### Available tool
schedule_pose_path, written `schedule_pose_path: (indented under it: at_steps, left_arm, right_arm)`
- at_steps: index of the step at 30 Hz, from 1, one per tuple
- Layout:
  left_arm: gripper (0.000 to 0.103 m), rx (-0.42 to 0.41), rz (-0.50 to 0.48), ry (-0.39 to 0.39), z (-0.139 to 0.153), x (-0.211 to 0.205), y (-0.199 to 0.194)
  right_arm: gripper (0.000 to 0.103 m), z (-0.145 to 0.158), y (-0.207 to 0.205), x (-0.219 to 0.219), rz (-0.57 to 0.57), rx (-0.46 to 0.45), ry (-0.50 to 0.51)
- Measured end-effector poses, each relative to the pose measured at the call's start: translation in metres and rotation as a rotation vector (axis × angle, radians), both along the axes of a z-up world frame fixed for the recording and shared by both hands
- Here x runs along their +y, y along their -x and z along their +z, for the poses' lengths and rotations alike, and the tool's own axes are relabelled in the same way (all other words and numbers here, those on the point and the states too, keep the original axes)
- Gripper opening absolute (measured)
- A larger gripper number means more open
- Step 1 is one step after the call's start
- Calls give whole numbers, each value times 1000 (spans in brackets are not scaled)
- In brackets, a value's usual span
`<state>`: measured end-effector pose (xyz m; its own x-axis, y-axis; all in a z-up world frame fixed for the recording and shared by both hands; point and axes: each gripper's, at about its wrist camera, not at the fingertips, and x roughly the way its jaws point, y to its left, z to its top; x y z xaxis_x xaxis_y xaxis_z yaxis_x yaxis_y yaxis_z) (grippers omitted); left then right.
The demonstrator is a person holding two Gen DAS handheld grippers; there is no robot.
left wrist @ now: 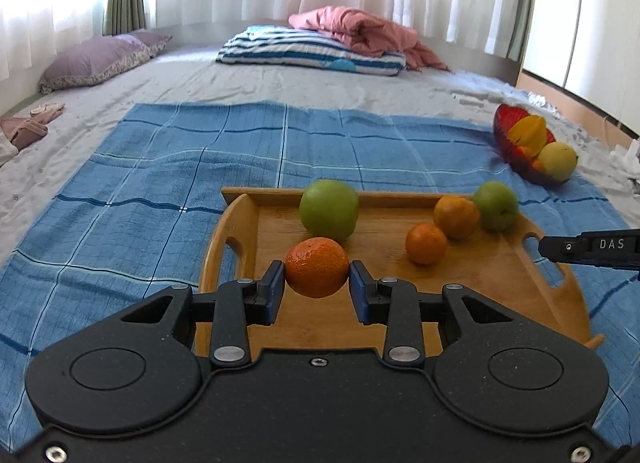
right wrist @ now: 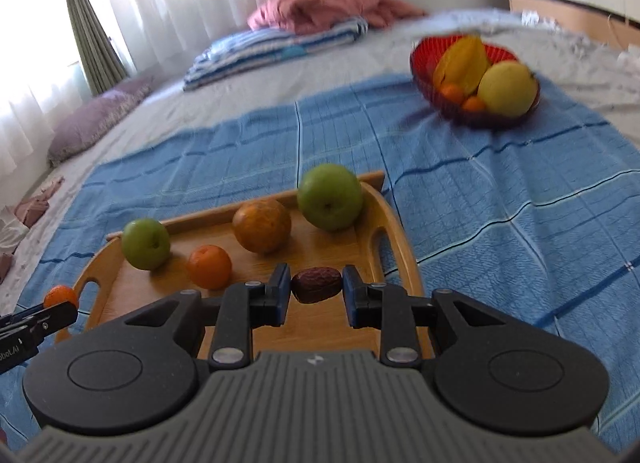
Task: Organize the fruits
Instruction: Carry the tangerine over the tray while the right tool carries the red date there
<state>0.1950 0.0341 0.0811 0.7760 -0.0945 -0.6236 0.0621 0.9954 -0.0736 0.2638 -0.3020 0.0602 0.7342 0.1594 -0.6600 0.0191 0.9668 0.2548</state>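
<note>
From the left wrist, the left gripper [left wrist: 317, 277] clamps an orange mandarin [left wrist: 317, 267] above the wooden tray [left wrist: 500, 283], where two green apples and two oranges lie. From the right wrist, the right gripper [right wrist: 316, 289] pinches a brown date [right wrist: 316, 285] over the same tray, with the red fruit bowl [right wrist: 424, 63] well apart on the blue cloth [right wrist: 500, 203].

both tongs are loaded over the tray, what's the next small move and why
Probably carry the right tongs on toward the red bowl. They are shut on a date above the tray, and the bowl already holds fruit, so it looks like the drop spot. The left tongs grip an orange and could follow.
</note>
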Motion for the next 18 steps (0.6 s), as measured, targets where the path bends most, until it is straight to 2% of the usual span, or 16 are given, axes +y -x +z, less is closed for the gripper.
schedule_pose_path:
  at_steps: [6,9,18]
  left_arm:
    - [33,64,13,20,-16,0,-28]
    - [33,74,15,3,-23,-2,-37]
    - [33,92,24,-1,-36,-6,-53]
  right_arm:
    - [31,-13,-30,-1,-15,77,27]
    - [31,-19,-37,-1,-19,95,29]
    - [32,-27,-48,6,-19,95,60]
